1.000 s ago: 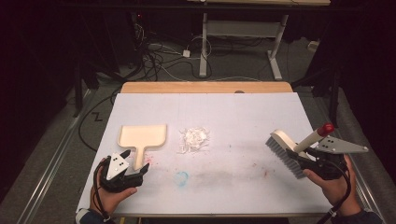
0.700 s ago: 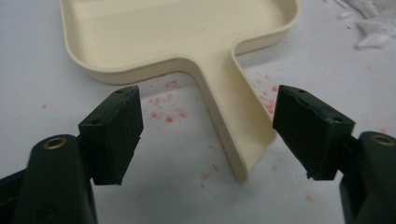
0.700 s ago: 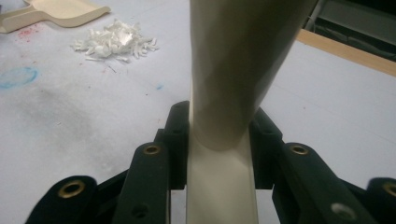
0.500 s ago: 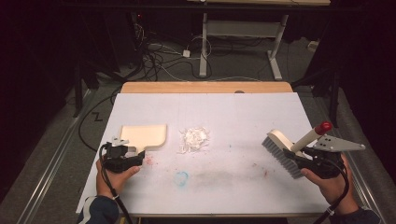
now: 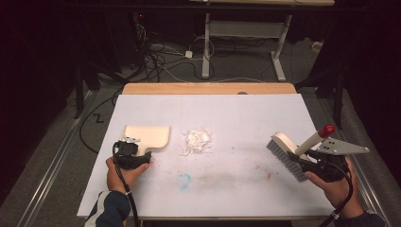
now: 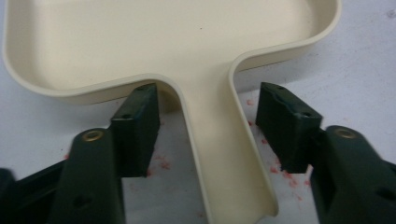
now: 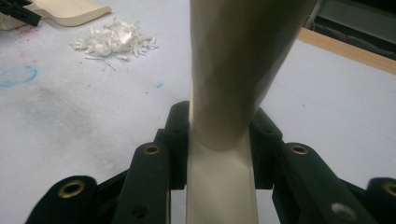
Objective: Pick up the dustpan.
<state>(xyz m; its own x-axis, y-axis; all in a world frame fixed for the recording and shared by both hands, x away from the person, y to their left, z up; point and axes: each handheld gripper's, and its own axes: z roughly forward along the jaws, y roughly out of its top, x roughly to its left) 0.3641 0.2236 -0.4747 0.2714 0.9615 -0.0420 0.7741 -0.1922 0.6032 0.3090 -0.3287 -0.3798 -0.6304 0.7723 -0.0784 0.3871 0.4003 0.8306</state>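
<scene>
A cream dustpan (image 5: 150, 134) lies flat on the white board, left of a small pile of white shreds (image 5: 196, 141). My left gripper (image 5: 138, 149) is low at the pan's handle. In the left gripper view the handle (image 6: 219, 154) runs between the jaws of the left gripper (image 6: 208, 126). The jaws have just been closing, and a gap remains on each side, so it is open. My right gripper (image 5: 305, 160) is shut on the cream handle (image 7: 233, 70) of a brush (image 5: 283, 152) with a red-tipped end, its bristles facing down-left near the board.
A faint blue ring (image 5: 183, 179) and reddish specks mark the white board (image 5: 246, 118) near its front. A wooden strip (image 5: 208, 88) borders its far edge. Cables and desk legs lie on the dark floor beyond. The dustpan (image 7: 70, 10) and shreds (image 7: 114, 39) sit far off in the right gripper view.
My left hand has moved forward to the dustpan, and its jaws now straddle the handle and stand narrower. The right hand and the brush have stayed put.
</scene>
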